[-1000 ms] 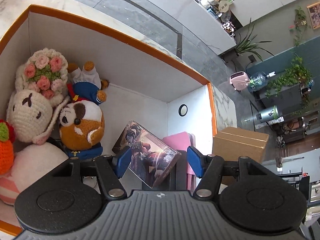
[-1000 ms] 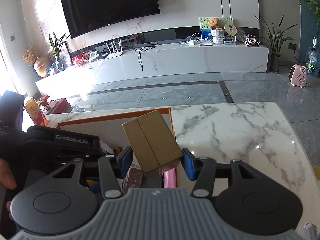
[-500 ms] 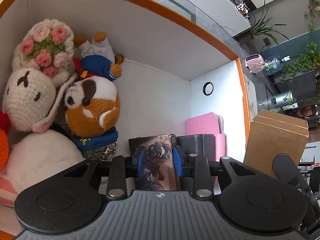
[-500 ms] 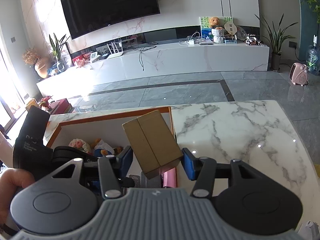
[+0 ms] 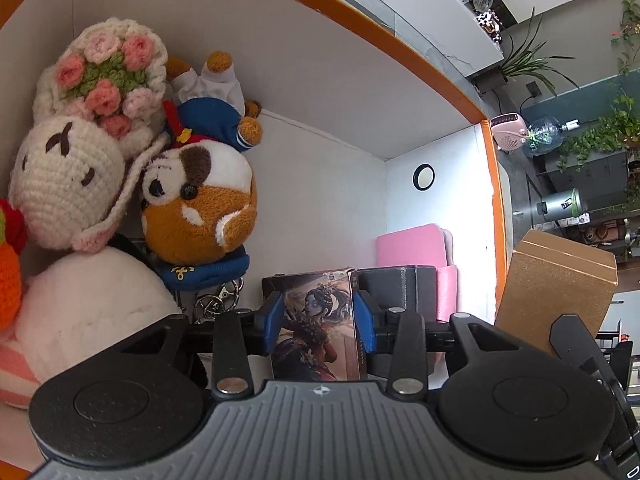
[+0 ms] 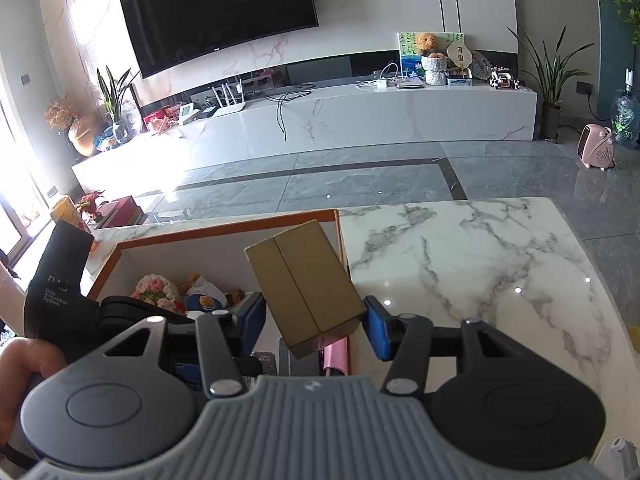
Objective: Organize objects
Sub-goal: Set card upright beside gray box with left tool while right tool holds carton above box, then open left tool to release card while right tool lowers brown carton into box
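Right wrist: marble table (image 6: 460, 264), grey floor (image 6: 360, 176).

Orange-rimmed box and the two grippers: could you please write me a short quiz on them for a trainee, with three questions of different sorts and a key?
1. Multiple choice: what does the right gripper hold? A) a mug B) the gold box C) a spoon
2. True or false: the gold box already lies on the floor of the orange-rimmed box.
3. Open question: what stands between the fingers of the left gripper?

Key
1. B.
2. False: the right gripper holds it tilted, up in the air.
3. The illustrated box; the left gripper's jaws are opening around it.
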